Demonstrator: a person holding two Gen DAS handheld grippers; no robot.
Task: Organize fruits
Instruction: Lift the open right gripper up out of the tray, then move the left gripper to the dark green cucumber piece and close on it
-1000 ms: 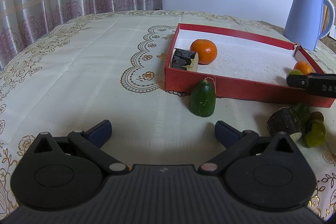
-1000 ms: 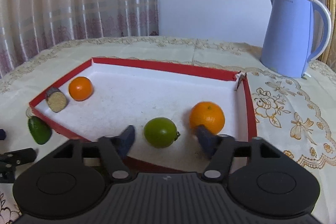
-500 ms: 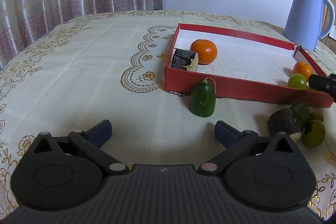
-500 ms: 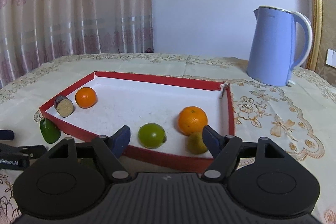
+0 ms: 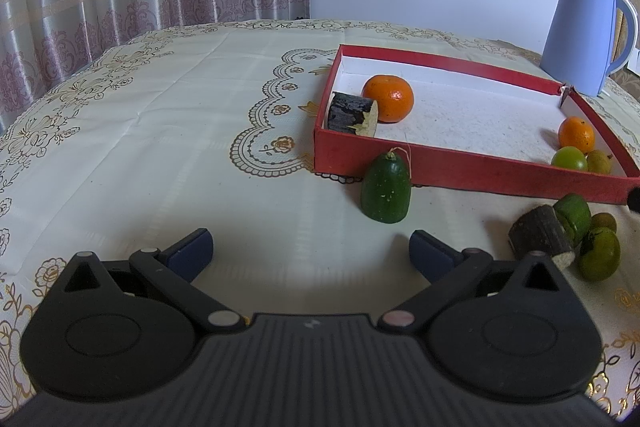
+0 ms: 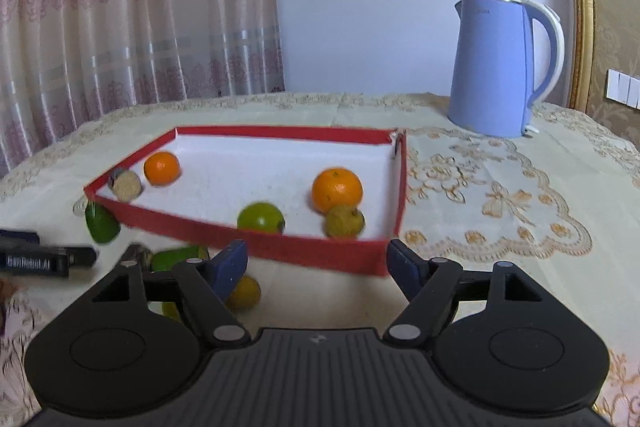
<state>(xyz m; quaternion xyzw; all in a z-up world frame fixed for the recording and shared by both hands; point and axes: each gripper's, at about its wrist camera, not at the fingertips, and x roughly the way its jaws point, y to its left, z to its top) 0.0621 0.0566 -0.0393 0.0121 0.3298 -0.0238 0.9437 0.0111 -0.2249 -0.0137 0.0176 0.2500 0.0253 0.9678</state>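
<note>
While both tools stand with their jaws apart and hold nothing, I see the left tool (image 5: pixel 311 247) low over the cloth-covered desk (image 5: pixel 160 155), with a dark green fruit (image 5: pixel 386 191) ahead of it, just outside the near wall of the red tray (image 5: pixel 460 173). The right tool (image 6: pixel 316 263) hangs before the tray's near right corner. Inside the tray lie a large orange (image 5: pixel 388 98) touching a dark cut piece (image 5: pixel 353 114) at the left, and a small orange (image 6: pixel 337 189), a green fruit (image 6: pixel 261 217) and a yellowish fruit (image 6: pixel 344 221) at the right. More fruit pieces (image 5: pixel 568 233) rest on the desk outside. A blue kettle (image 6: pixel 502 65) stands beyond.
</note>
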